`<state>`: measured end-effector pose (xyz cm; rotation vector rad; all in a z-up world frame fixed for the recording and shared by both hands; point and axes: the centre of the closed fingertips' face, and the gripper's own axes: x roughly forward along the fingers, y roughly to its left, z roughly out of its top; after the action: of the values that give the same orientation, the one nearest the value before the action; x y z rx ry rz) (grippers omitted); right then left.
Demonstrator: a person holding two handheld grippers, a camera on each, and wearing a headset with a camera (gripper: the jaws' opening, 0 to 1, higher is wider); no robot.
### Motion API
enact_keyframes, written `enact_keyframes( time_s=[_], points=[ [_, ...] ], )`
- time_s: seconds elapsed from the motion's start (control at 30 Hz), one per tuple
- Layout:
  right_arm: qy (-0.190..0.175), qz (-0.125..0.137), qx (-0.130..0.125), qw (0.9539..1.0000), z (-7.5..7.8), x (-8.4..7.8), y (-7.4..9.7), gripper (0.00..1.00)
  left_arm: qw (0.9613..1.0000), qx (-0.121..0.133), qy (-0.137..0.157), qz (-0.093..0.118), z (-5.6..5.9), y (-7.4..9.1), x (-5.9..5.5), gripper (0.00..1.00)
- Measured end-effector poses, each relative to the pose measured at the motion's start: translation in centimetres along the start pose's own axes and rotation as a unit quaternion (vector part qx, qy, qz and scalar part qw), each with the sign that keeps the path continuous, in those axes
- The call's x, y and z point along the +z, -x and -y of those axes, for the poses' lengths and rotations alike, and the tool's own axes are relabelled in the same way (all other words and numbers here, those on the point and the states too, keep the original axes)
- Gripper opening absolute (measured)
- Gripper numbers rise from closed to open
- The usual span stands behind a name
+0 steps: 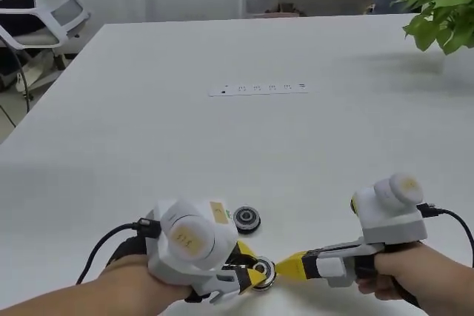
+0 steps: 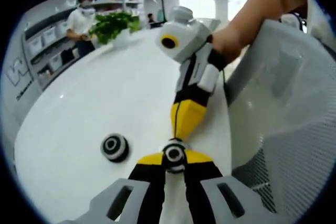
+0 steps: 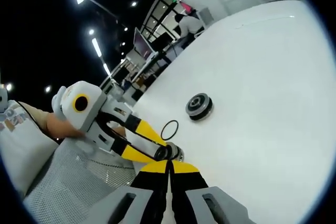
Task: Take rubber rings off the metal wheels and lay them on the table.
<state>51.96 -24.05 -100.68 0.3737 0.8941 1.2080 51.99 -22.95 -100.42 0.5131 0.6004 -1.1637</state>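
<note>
Left gripper [image 2: 175,158] fingers clamped 1 wheel [image 2: 174,152]; right gripper [image 3: 169,165] fingers, pressed together, met its rim head-on; their hold was indiscernible.

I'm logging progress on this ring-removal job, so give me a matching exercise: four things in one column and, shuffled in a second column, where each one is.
Things
1. held metal wheel
2. second metal wheel
3. loose rubber ring
4. power strip

Places
A. flat on the table, beside the left hand-held gripper
B. farther up the table, alone
C. clamped between the left hand-held gripper's jaws
D. free on the table, gripped by nothing

Pairs: 1-C, 2-D, 3-A, 4-B
</note>
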Motion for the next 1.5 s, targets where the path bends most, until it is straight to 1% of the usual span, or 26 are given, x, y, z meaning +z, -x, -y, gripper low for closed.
enact_keyframes(
  time_s=[0.7,1.33,1.5],
  points=[
    [-0.012,0.0,0.006,0.9999,-0.4,0.1,-0.1,0.0,1.0,0.001,0.001,-0.003,0.0,0.0,0.0,0.13],
    [-0.016,0.002,0.015,0.9998,-0.9,0.3,-0.2,0.0,1.0,0.001,0.001,-0.006,0.0,0.0,0.0,0.13],
    [-0.015,0.001,0.022,0.9996,-1.3,0.3,-0.3,0.0,1.0,-0.001,0.0,-0.007,0.0,0.0,-0.1,0.13]
  ],
)
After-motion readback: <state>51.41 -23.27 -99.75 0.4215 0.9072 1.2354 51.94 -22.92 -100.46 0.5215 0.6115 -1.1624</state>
